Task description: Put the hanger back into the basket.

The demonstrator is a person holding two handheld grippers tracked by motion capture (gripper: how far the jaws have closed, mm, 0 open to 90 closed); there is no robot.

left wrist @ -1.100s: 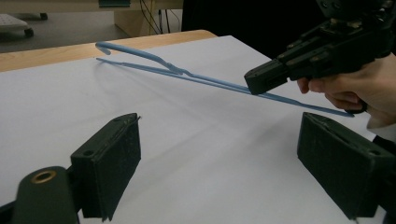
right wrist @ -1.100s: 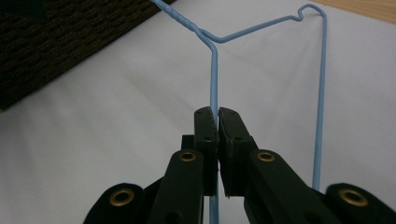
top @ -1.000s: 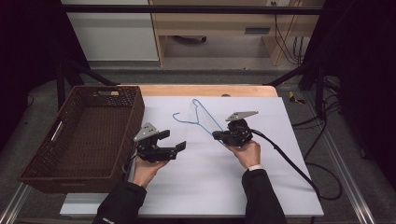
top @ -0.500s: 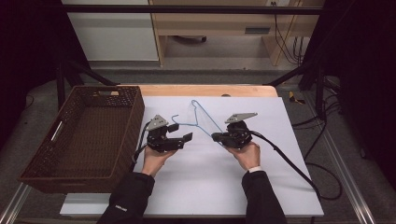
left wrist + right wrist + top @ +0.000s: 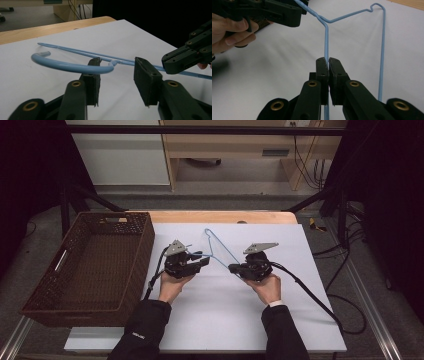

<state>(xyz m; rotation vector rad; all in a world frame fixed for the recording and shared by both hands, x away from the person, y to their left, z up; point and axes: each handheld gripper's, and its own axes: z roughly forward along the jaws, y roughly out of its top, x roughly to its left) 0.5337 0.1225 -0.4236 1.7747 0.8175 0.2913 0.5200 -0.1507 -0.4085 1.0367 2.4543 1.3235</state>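
Jaws of right gripper point(image 5: 328, 61) clamped on blue hanger point(image 5: 326, 37), left gripper point(image 5: 117, 72) closing around its hook, pads apart

- One blue wire hanger point(image 5: 220, 249) lay on the counter point(image 5: 210, 320).
- One white sheet point(image 5: 300, 320) covered the counter.
- One dark woven basket point(image 5: 50, 300) stood at the counter's left side.
- Two grippers were in use: the left gripper point(image 5: 204, 262) and the right gripper point(image 5: 233, 268).
- Two hands held them, one left hand point(image 5: 172, 287) and one right hand point(image 5: 267, 287).
- Two cables trailed off, one from each gripper.
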